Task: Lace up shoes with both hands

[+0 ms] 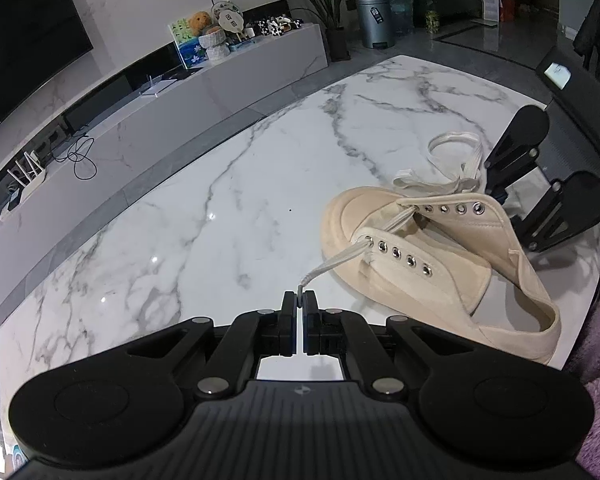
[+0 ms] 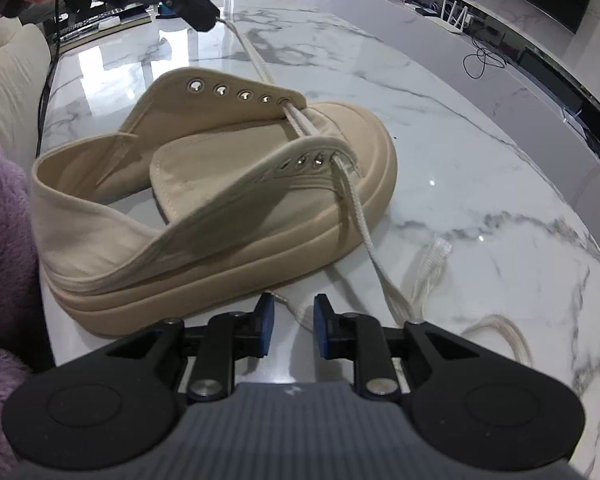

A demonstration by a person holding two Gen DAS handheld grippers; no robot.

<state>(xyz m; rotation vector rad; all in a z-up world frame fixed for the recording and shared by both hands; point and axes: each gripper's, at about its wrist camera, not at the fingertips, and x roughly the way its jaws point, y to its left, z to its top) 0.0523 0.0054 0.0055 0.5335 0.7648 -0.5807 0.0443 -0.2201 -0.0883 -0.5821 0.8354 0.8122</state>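
Our left gripper (image 1: 299,300) jaws pinch the lace (image 1: 342,258) tip; right gripper (image 2: 293,312) jaws gape. We keep tension, aiming squarely at the shoe (image 2: 220,200) eyelet.

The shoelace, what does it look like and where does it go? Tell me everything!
The flat cream woven shoelace is threaded only through the front pair of metal eyelets on the beige canvas platform shoe. One end runs out taut to the left tool, which is shut on its tip. The other end drops over the shoe's side and lies in loose loops on the white marble table, passing in front of the open right tool, which is not gripping it.
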